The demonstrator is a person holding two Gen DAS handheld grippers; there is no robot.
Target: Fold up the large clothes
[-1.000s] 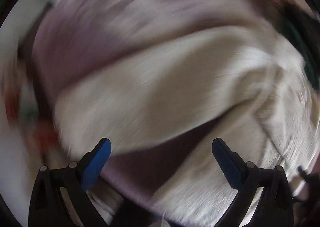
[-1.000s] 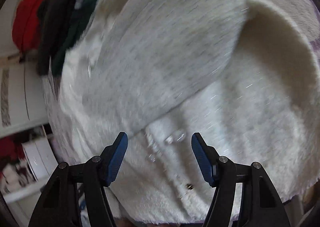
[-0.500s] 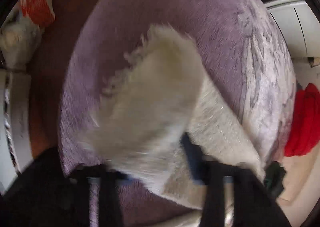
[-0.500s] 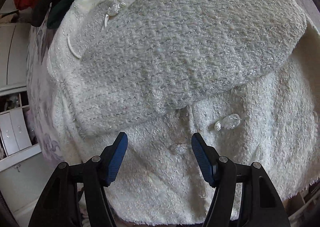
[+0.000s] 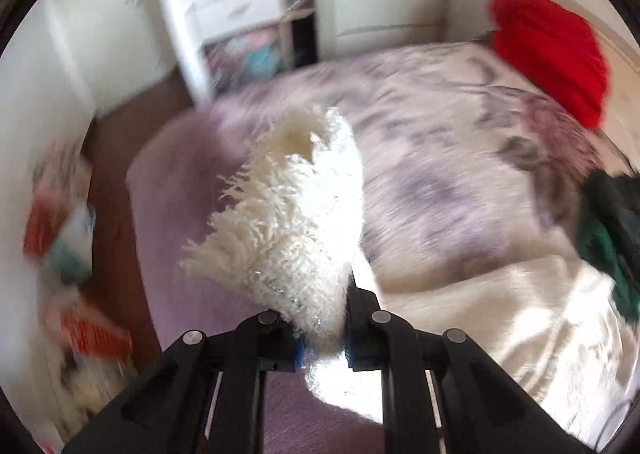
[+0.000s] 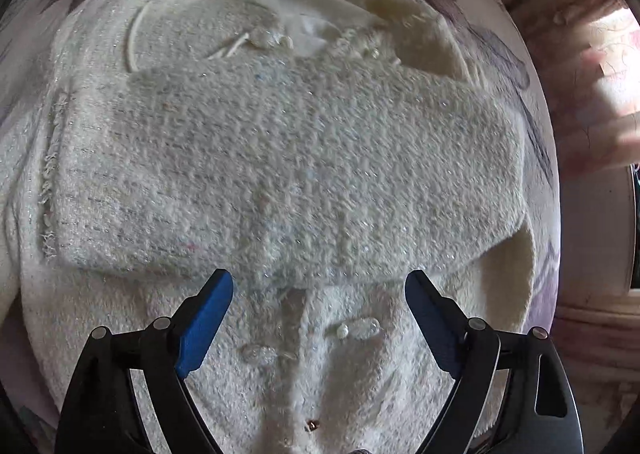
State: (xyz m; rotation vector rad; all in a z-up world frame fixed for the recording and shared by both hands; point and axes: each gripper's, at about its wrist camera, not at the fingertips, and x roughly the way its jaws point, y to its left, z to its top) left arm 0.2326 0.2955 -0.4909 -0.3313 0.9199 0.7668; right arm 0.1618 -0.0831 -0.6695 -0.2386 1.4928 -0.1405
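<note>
Cream tweed jacket (image 6: 280, 173) with a fringed sleeve (image 5: 288, 221) lies on the lilac bed (image 5: 420, 157); the left tool (image 5: 322, 342), closing, pinches the cuff, best carried flat across the chest, while the opening right tool (image 6: 320, 318) hovers empty.

Red garment (image 5: 552, 49) on lilac bedspread (image 5: 432, 157); white drawers (image 5: 236, 1), blurred, perhaps.

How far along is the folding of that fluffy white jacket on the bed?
Partly done, it seems. One sleeve already lies folded flat across the white jacket. In hand: the left gripper pinches the fringed cuff of what looks like the other sleeve, lifted off the purple bedspread. The right gripper is opening above the jacket, nothing between its jaws. Left: laying that sleeve across and folding the body.
</note>
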